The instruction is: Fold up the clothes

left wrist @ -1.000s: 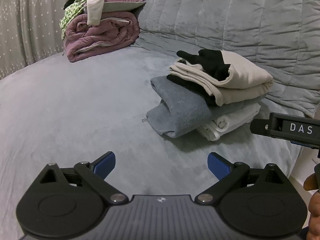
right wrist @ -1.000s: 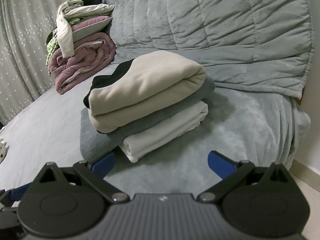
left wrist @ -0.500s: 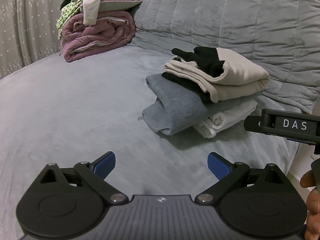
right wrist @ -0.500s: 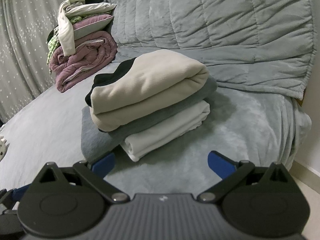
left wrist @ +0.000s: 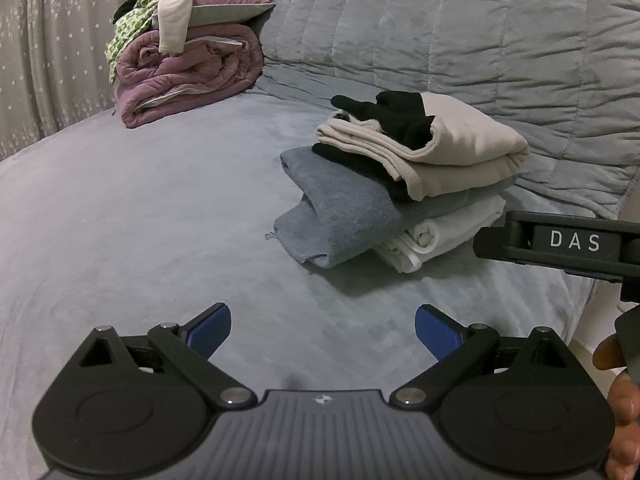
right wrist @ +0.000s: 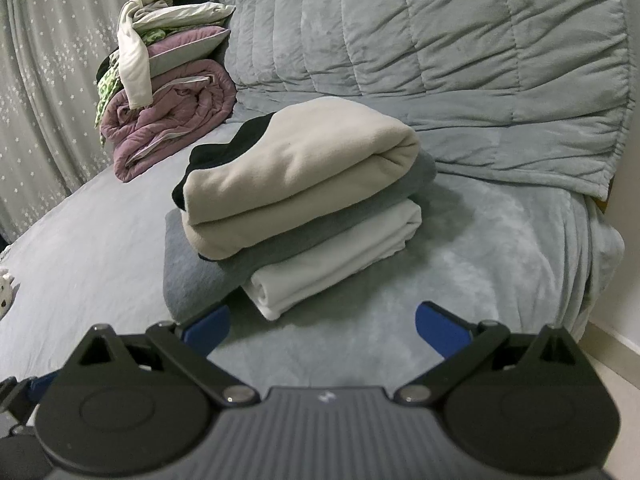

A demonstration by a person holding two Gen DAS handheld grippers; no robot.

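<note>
Only from the left: black cuffs; both tools gape.

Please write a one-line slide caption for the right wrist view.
Open right gripper faces a folded stack on the bed: beige garment over grey towel over white cloth.

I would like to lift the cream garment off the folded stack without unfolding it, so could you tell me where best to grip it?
Probably the rounded folded edge of the cream garment, approached from the stack's right end with the open right gripper. That fold is thick and closed, while the opposite end shows loose layers and black fabric.
</note>
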